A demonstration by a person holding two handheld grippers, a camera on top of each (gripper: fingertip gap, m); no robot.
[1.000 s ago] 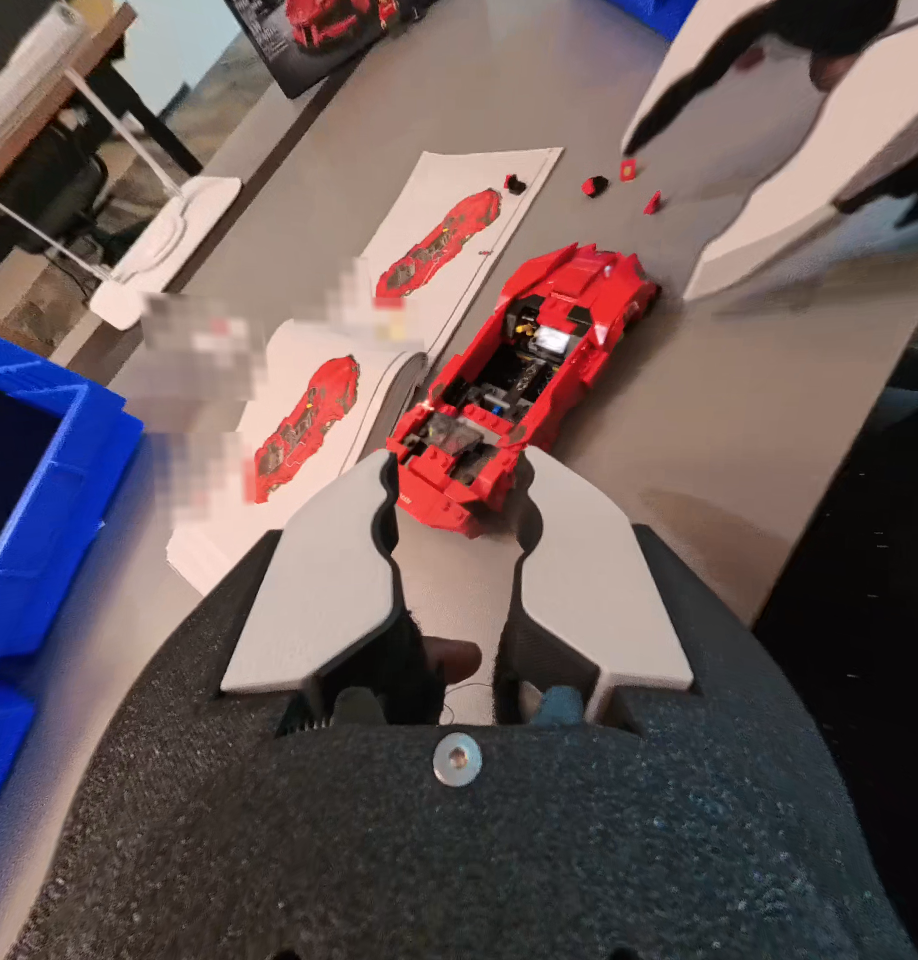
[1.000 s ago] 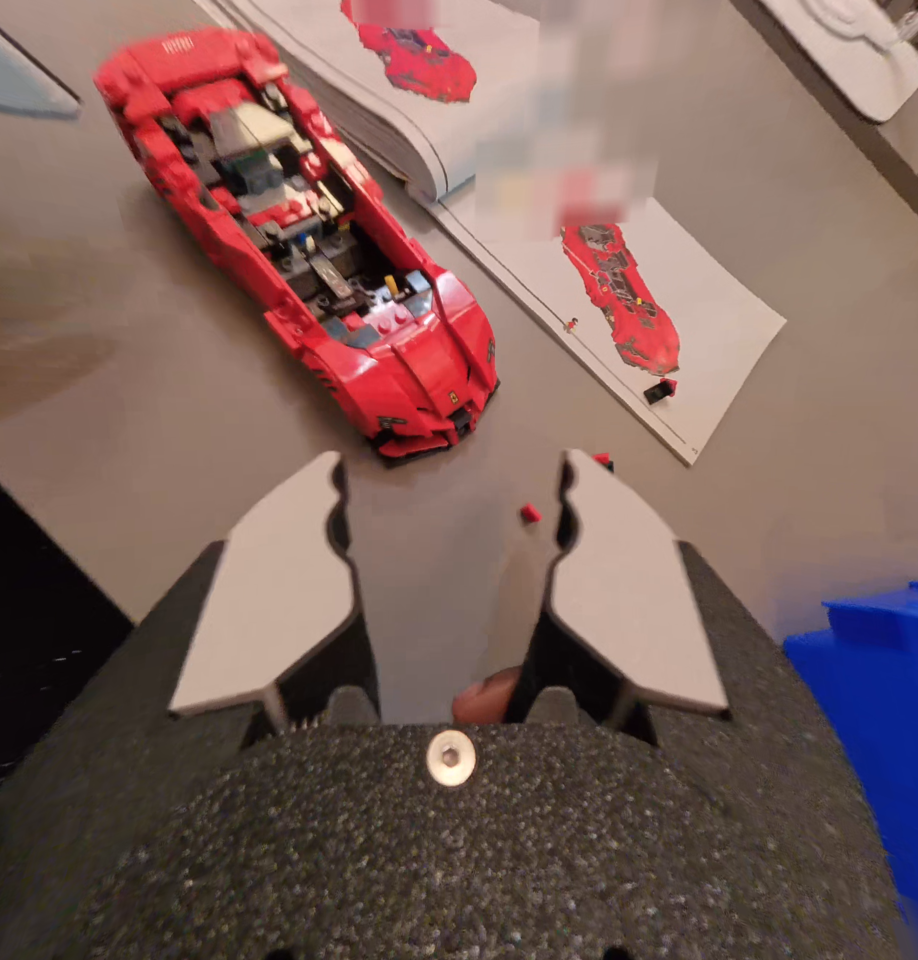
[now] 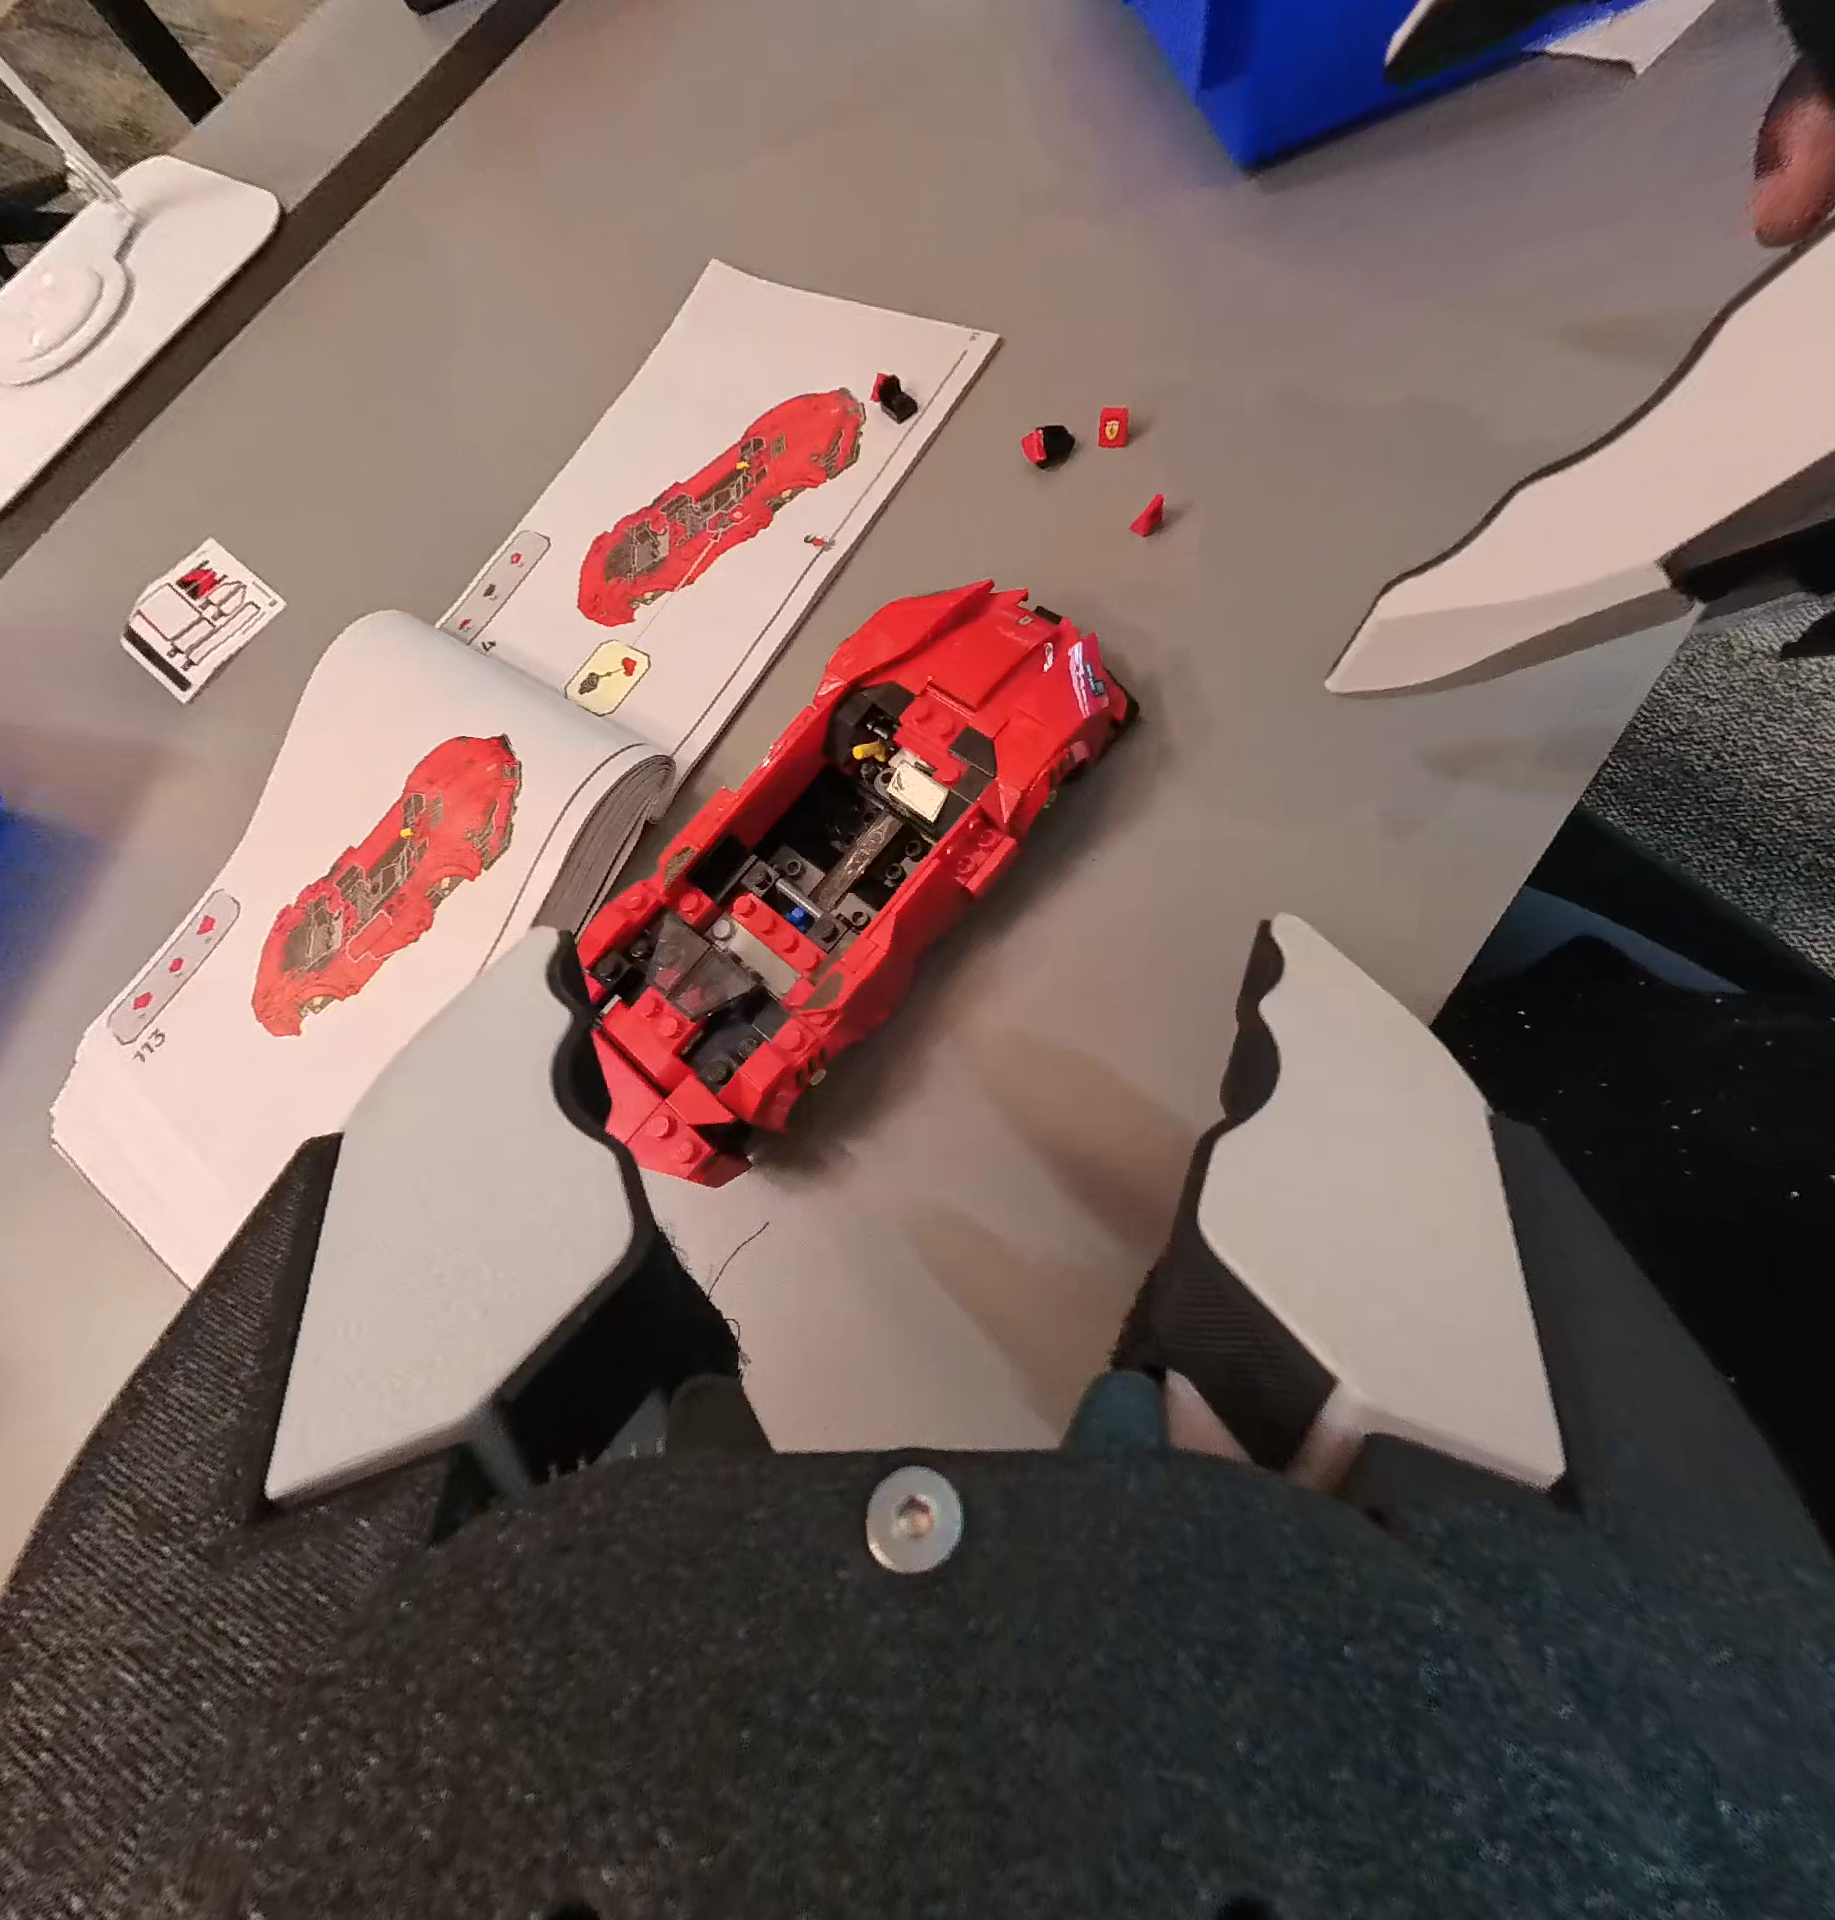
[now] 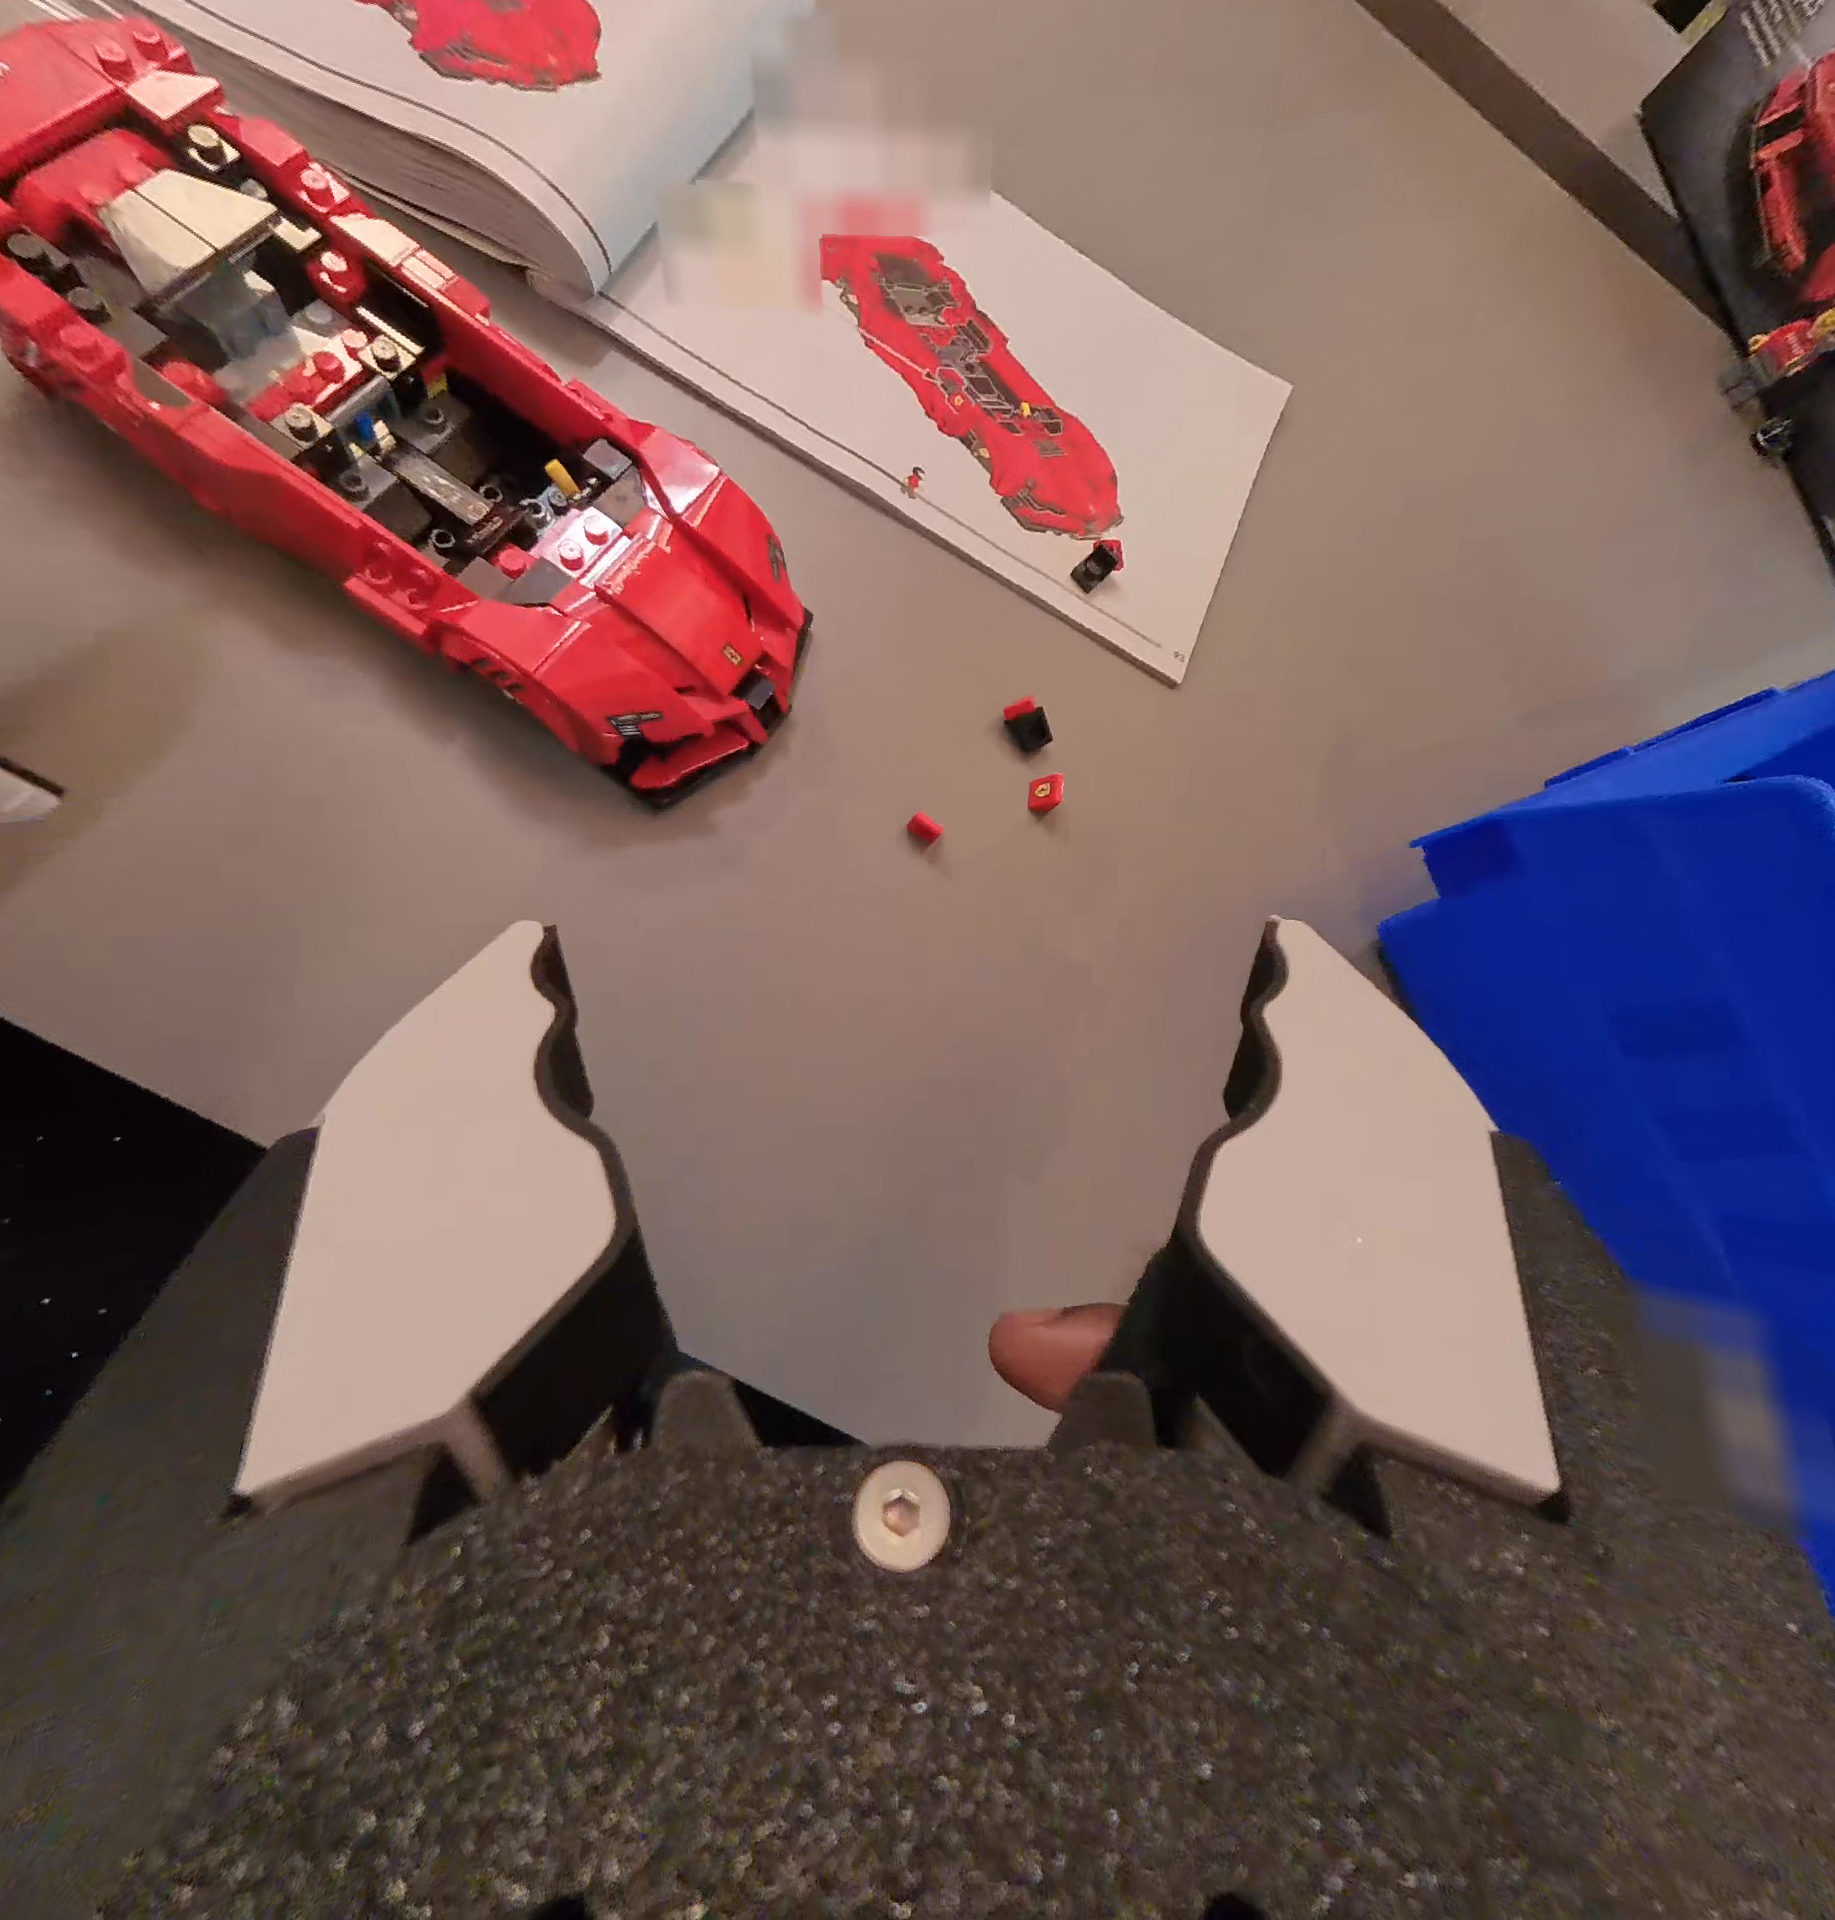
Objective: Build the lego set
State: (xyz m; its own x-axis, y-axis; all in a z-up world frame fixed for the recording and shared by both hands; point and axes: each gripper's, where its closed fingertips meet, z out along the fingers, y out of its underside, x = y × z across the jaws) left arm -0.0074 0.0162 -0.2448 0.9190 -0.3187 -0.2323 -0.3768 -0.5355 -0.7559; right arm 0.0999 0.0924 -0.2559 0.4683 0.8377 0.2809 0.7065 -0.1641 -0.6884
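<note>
Three loose bricks [image 4: 1027,724], one car [image 4: 393,416]

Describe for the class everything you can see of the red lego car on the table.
The red lego car is a long, low plastic model, partly built: its roof is missing, showing black, grey and yellow pieces inside. It lies flat on the grey table, beside the open instruction booklet. Neither gripper holds it.

1. Bare grey table [image 4: 871,1091] lies between and just ahead of the wide-spread right gripper [image 4: 908,940].
2. Three small loose bricks [image 4: 1027,724] sit farther ahead, with the red car [image 4: 393,416] ahead-left.
3. A blue bin [image 4: 1661,1039] blocks its right side.
4. The car's rear [image 3: 684,1091] touches the left gripper's [image 3: 913,945] left finger; the open manual [image 3: 373,894] lies beyond.
</note>
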